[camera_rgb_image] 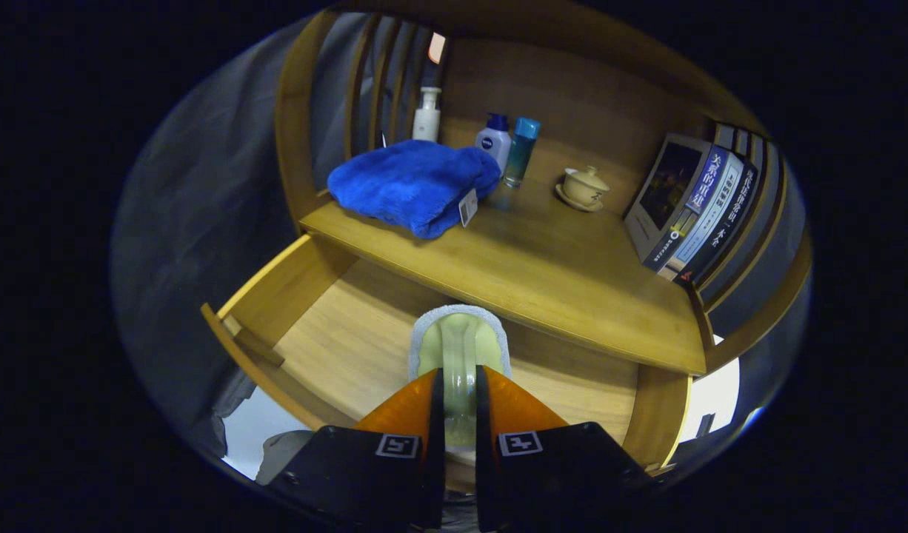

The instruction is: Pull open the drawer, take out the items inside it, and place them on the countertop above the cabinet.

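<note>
Gripper (459, 400) fingers clamp the handle of a pale scrubbing brush (460, 342) over the open drawer (335, 348), below the countertop (543, 274)

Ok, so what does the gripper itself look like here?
The gripper has two wedge-shaped fingers that taper forward from blocky bases. Each base carries a square black-and-white marker. The fingers press on the handle of a pale scrubber above the open drawer.
</note>
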Motion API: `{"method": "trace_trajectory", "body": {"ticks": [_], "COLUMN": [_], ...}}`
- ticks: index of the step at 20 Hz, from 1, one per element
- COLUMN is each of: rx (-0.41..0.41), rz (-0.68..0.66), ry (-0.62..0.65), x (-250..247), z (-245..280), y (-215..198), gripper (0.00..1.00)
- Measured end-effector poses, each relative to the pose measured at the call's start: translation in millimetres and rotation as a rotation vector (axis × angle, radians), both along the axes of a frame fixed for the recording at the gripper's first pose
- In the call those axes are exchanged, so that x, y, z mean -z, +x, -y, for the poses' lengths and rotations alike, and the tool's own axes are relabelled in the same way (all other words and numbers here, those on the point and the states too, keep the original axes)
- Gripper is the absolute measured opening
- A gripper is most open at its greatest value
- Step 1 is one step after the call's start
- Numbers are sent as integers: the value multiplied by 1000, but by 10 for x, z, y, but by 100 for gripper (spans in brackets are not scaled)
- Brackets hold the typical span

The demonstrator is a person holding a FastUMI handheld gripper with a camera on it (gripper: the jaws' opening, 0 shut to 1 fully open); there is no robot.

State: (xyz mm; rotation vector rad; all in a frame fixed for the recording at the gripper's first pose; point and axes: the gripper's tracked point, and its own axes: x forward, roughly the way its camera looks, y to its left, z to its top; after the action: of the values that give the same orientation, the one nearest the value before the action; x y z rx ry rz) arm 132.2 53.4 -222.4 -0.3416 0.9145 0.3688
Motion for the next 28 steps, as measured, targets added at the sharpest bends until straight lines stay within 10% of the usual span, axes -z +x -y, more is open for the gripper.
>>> {"method": "trace_trajectory", "body": {"ticks": [9,17,28], "rx": [-34,114,296], "rz": [215,388,375], "ry": [83,317,267], "x": [-949,-1724,-1244], "z": [-1,-170,-123], "y": [-90,487,1642], "gripper": [26,25,25]}}
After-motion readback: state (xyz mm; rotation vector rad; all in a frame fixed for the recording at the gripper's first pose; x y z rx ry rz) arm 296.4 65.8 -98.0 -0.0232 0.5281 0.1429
